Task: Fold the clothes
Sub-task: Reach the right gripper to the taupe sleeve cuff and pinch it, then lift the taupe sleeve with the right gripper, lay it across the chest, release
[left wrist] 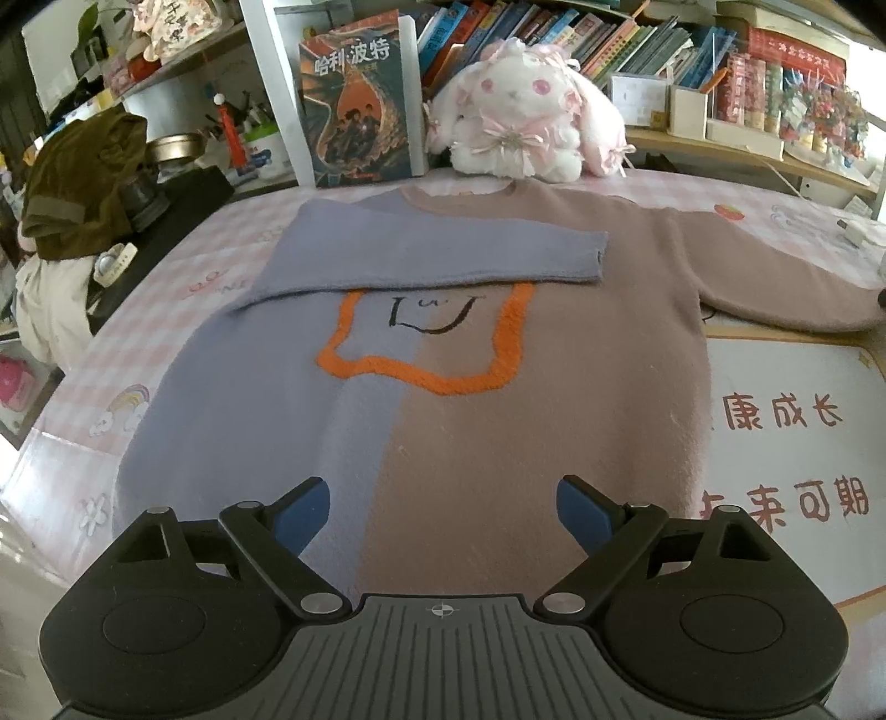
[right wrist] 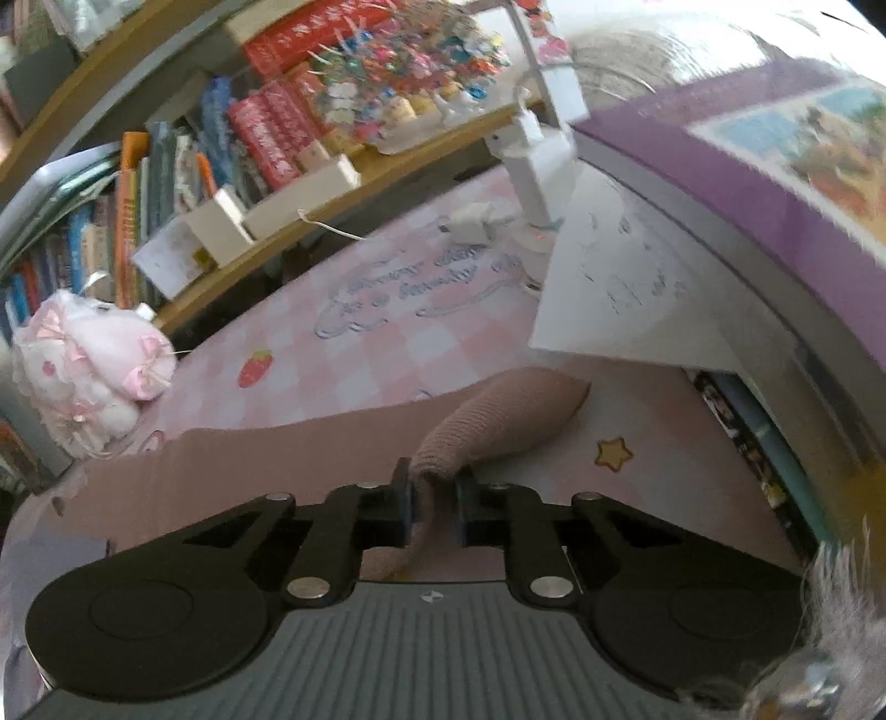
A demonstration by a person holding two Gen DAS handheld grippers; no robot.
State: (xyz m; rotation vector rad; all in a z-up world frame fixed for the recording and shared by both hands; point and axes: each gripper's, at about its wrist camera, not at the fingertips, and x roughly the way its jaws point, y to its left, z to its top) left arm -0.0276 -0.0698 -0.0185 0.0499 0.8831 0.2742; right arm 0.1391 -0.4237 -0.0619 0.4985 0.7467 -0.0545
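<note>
I see a pink checked table cover [left wrist: 183, 266] under bookshelves [left wrist: 637, 33] crammed with books, a white plush rabbit [left wrist: 520, 133] at top centre. A standing book [left wrist: 360, 99] reads 哈利·波特; the mat [left wrist: 792, 443] at right shows 成长 and 可期. The sweater [left wrist: 443, 387] lies flat mid-frame, collar toward the rabbit, hem toward me, lilac sleeve [left wrist: 432, 255] folded across its chest. My left gripper [left wrist: 443, 515] gapes wide above the hem; my right gripper [right wrist: 432, 507] pinches the brown sleeve cuff [right wrist: 498, 421].

I see soft, even daylight with faint shadows. Both fisheye views bow at the edges. My right view smears with blur, glare upper right.
</note>
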